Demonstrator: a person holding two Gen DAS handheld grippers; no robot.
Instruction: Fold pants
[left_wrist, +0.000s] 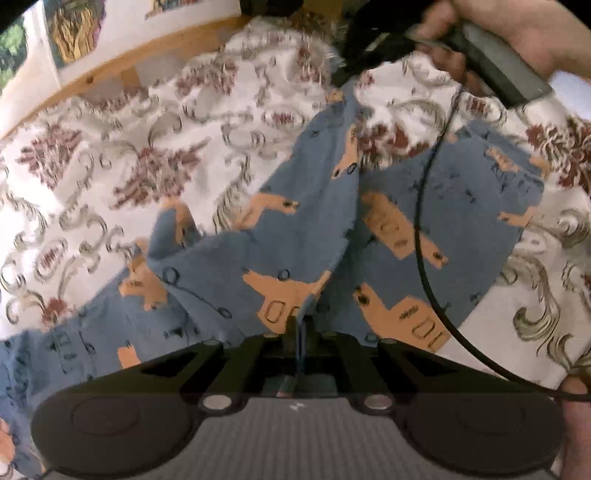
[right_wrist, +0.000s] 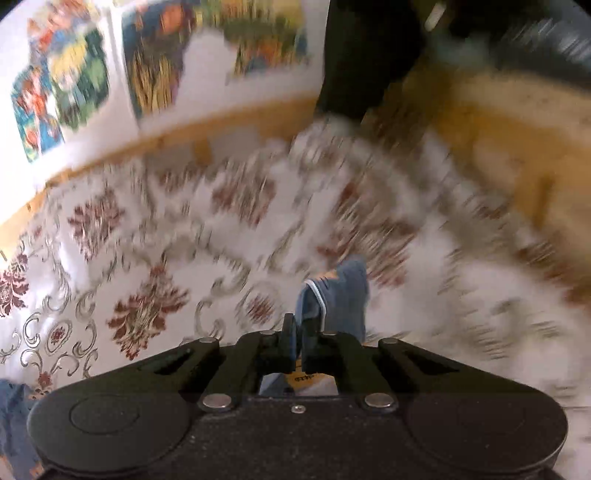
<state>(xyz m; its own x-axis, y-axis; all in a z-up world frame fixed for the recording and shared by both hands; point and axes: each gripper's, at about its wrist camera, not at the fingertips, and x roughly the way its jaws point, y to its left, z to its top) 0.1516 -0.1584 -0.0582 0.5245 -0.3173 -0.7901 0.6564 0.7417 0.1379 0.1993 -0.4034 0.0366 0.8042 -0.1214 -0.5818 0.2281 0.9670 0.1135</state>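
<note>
The pants (left_wrist: 295, 229) are blue with orange llama prints and lie spread and partly lifted over a floral bedspread (left_wrist: 110, 166). My left gripper (left_wrist: 301, 325) is shut on an edge of the pants close to the camera. My right gripper (right_wrist: 301, 328) is shut on another blue edge of the pants (right_wrist: 343, 291), which sticks up between the fingers. In the left wrist view the right gripper (left_wrist: 343, 66) shows at the top, held by a hand, pinching the far end of the pants. The right wrist view is blurred by motion.
A wooden bed rail (left_wrist: 129, 62) and a white wall with colourful pictures (right_wrist: 155, 62) lie beyond the bedspread. A black cable (left_wrist: 421, 229) hangs across the pants. Wooden floor (right_wrist: 498, 147) shows at the right.
</note>
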